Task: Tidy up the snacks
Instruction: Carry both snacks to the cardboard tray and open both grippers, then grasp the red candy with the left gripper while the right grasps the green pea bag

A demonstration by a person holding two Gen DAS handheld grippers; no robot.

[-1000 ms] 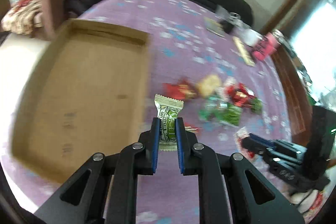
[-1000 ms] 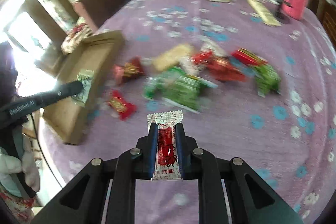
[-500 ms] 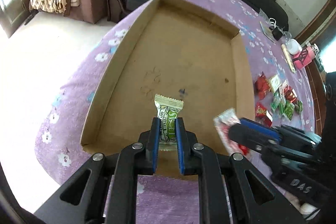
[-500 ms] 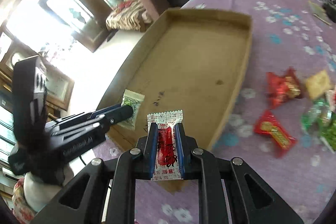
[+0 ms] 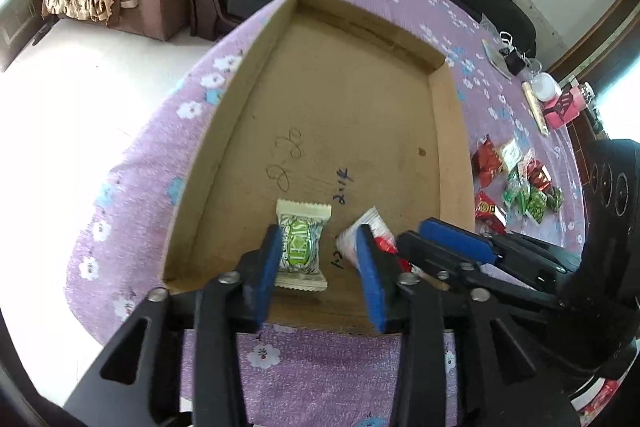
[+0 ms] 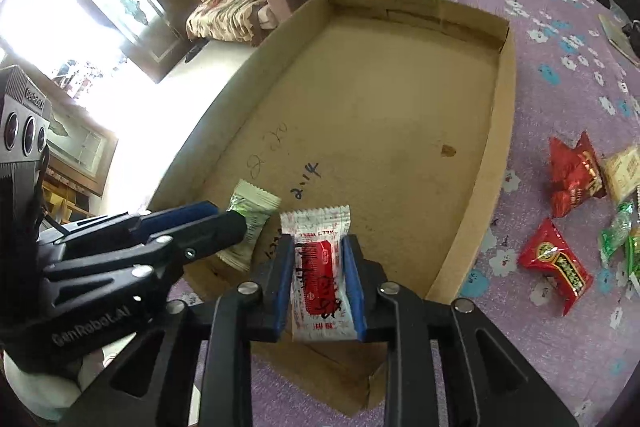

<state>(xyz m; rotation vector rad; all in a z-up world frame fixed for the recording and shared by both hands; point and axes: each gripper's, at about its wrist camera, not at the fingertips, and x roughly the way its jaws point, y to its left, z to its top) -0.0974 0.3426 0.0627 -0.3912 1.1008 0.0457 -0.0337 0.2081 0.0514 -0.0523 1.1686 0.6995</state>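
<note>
Snacks going into the cardboard tray [image 5: 248, 99], two at once, so here's the rundown from left to right. My left gripper [image 5: 320, 267] is at the tray's near end with its jaws opening; the green-and-white snack [image 5: 301, 245] sits between them, resting against the left pad with a clear gap on the other side, so it's basically let go. Just to its right, my right gripper [image 6: 319, 287] has the red-and-white snack [image 6: 320, 267] upright between its jaws, which are opening too, though only a crack, and the pads look right against the wrapper edges. Further right, out on the purple flowered surface [image 6: 560, 39], the rest of the pile waits: a red packet [image 6: 556, 267] nearest the tray, and a green packet [image 6: 616, 231] beyond it. These things look feather-light and crinkly, a bit slippery, contents maybe crushable. I'd pinch across the middle of the body, not the flimsy sealed ends
</note>
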